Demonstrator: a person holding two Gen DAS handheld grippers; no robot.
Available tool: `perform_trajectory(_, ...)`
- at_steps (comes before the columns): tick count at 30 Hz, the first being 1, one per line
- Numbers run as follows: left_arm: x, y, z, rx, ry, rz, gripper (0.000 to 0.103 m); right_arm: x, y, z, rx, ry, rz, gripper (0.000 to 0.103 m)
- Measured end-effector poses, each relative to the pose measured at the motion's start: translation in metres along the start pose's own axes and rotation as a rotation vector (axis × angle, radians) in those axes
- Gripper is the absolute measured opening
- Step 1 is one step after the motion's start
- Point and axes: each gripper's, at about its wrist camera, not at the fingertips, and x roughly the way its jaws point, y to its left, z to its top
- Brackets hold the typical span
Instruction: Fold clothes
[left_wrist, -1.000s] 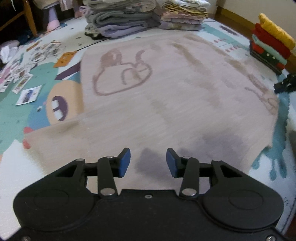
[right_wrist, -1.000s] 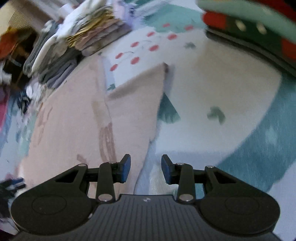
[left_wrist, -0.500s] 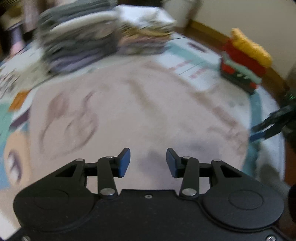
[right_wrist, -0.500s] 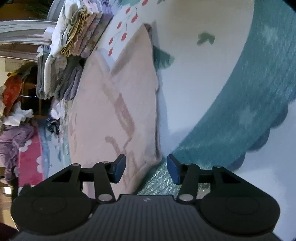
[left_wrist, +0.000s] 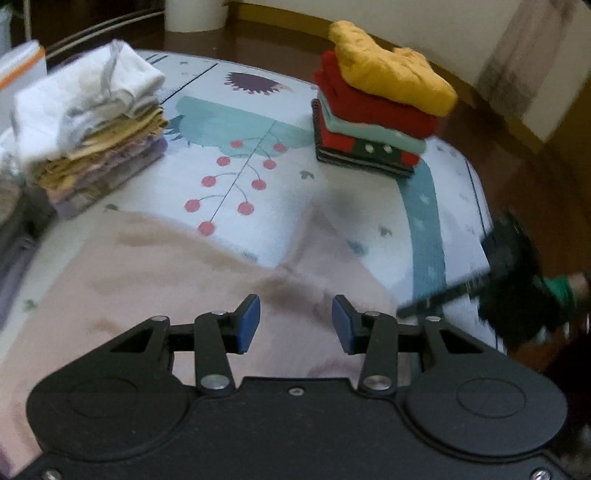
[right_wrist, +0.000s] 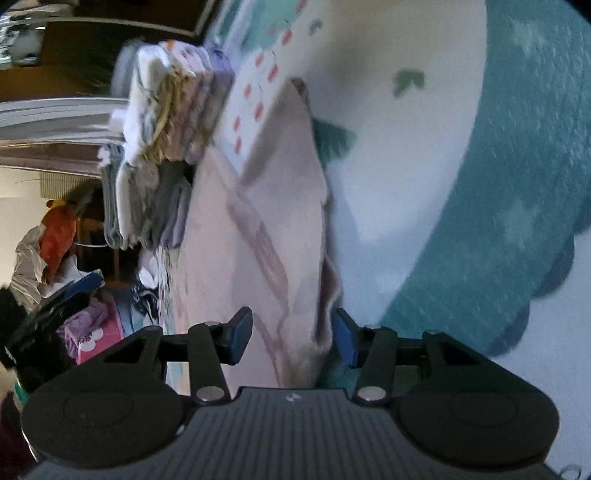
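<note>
A pale pink garment (right_wrist: 258, 236) lies flat on the play mat (right_wrist: 424, 155) — its edge sits between the closing, not-yet-gripping jaws of the right gripper (right_wrist: 291, 338), the nearer one. The left gripper (left_wrist: 295, 323) hovers open above.

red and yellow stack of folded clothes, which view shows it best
The left wrist view: the red and yellow stack sits whole and fairly sharp on the play mat, beyond the pink garment. The right wrist view does not show it at all; there only the pale stack appears.
</note>
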Motion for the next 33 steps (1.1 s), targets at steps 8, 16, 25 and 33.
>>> perform_trajectory(8,0.066,-0.008,-0.001,-0.149,0.081,-0.135,0.042,0.001,0.038,-0.001,-0.267,-0.016,-0.007,0.012)
perform_trajectory(16,0.077,-0.015,0.016,-0.197,0.073,-0.197,0.047,0.019,0.105,-0.021,-0.704,0.036,-0.086,0.006)
perform_trajectory(25,0.096,-0.041,0.022,-0.105,0.114,-0.092,0.049,0.062,0.147,-0.049,-0.945,0.145,-0.096,0.005)
perform_trajectory(33,0.105,-0.052,0.03,0.066,0.081,0.071,0.038,0.066,0.149,-0.052,-0.936,0.168,-0.12,0.007)
